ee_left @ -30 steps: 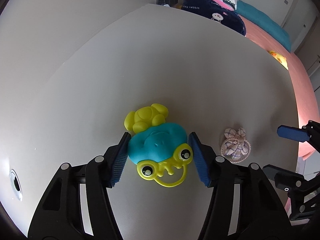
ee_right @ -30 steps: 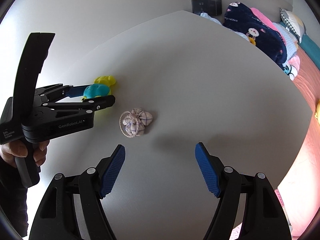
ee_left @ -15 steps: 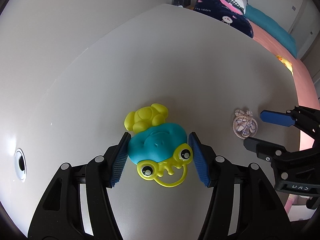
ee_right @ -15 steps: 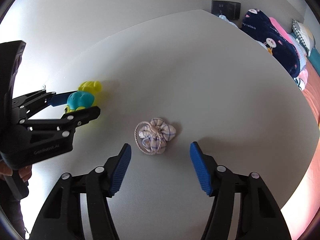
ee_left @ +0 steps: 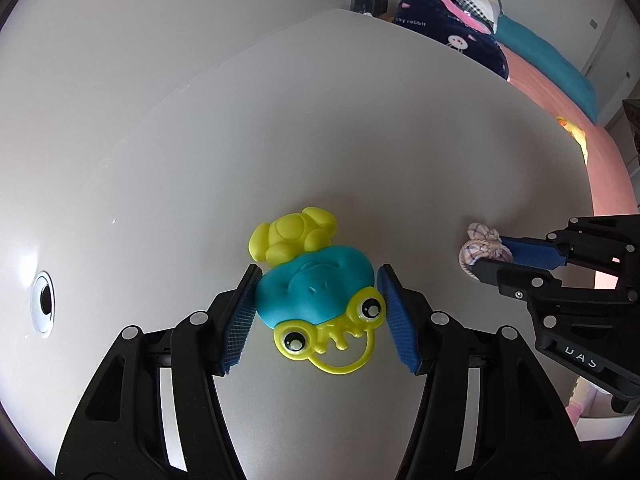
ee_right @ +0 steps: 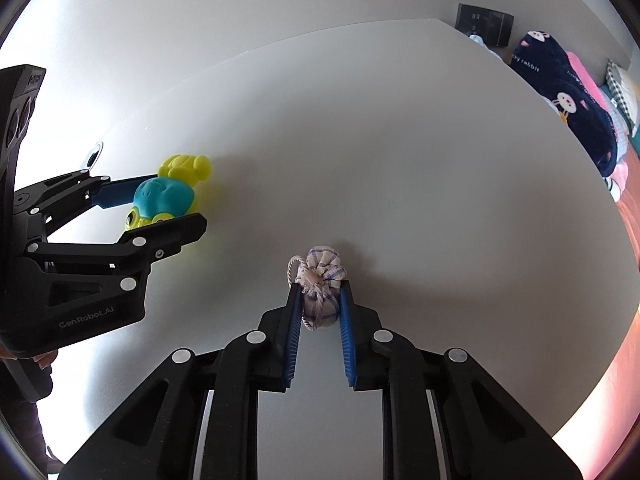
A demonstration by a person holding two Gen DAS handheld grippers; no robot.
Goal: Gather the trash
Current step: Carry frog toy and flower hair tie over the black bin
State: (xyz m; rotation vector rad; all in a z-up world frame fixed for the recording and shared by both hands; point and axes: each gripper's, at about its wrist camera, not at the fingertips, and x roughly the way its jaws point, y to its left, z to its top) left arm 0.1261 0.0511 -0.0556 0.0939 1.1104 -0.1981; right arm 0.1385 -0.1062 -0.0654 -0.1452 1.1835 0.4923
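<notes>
A blue and yellow frog toy (ee_left: 320, 296) lies on the white table (ee_left: 360, 140). My left gripper (ee_left: 316, 304) is shut on the frog toy, its blue pads against both sides; it also shows in the right wrist view (ee_right: 160, 208). A small checked cloth pouch (ee_right: 320, 292) with a cord lies to the right. My right gripper (ee_right: 318, 304) is shut on the cloth pouch; both show in the left wrist view, the pouch (ee_left: 482, 246) partly hidden by the fingers (ee_left: 532, 250).
A round cable hole (ee_left: 43, 308) is in the table at the left. Beyond the table's far right edge is a bed with a dark blanket (ee_left: 452, 36) and a teal pillow (ee_left: 548, 64). A dark wall socket (ee_right: 484, 24) is on the far wall.
My right gripper moved forward over the cloth pouch and closed on it. My left gripper stayed closed on the frog toy.
</notes>
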